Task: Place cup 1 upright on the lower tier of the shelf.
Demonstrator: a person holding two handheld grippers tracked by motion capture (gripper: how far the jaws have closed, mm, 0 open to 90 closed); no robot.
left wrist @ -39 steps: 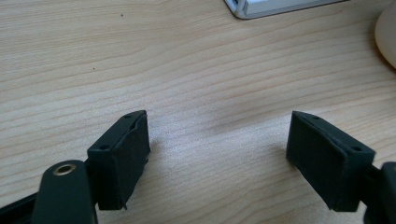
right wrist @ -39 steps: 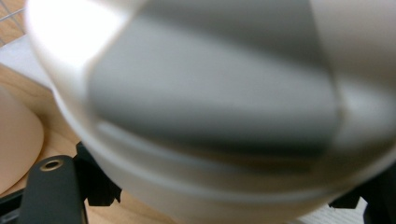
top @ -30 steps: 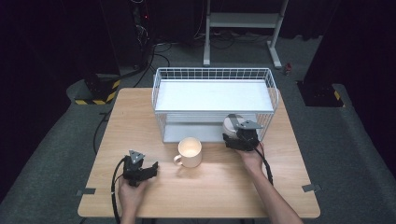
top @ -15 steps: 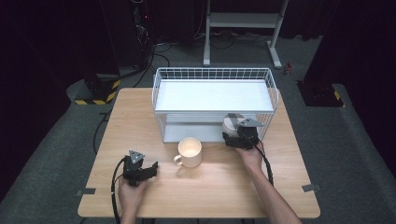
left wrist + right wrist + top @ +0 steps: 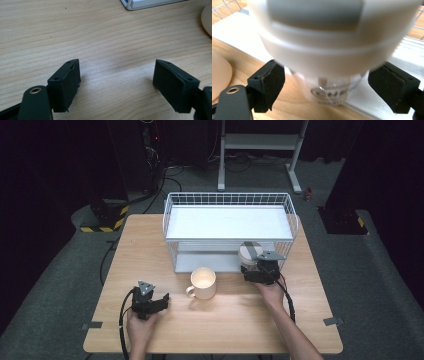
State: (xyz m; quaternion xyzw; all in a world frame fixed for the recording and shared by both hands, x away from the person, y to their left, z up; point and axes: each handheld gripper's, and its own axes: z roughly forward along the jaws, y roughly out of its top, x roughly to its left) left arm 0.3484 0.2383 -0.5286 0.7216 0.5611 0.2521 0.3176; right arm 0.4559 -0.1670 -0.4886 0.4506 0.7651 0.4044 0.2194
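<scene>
A clear container with a white lid and a grey tab [image 5: 248, 252] stands upright against the front of the white wire basket [image 5: 230, 196]. My right gripper [image 5: 253, 263] reaches around it from the near side. In the right gripper view the container [image 5: 329, 95] sits between the two pads [image 5: 270, 85], and a gap shows on each side of its body. These jaws have just been closing a little. A cream mug [image 5: 203, 282] stands mid-table with its handle to the left. My left gripper [image 5: 159, 300] rests low over bare wood to the mug's left, open with nothing in it [image 5: 116, 82].
The basket holds a white shelf panel [image 5: 227, 222] and takes up the far half of the wooden table [image 5: 225, 330]. The mug's edge [image 5: 207, 20] lies at the far right of the left gripper view. Cables trail from both grippers toward the near edge.
</scene>
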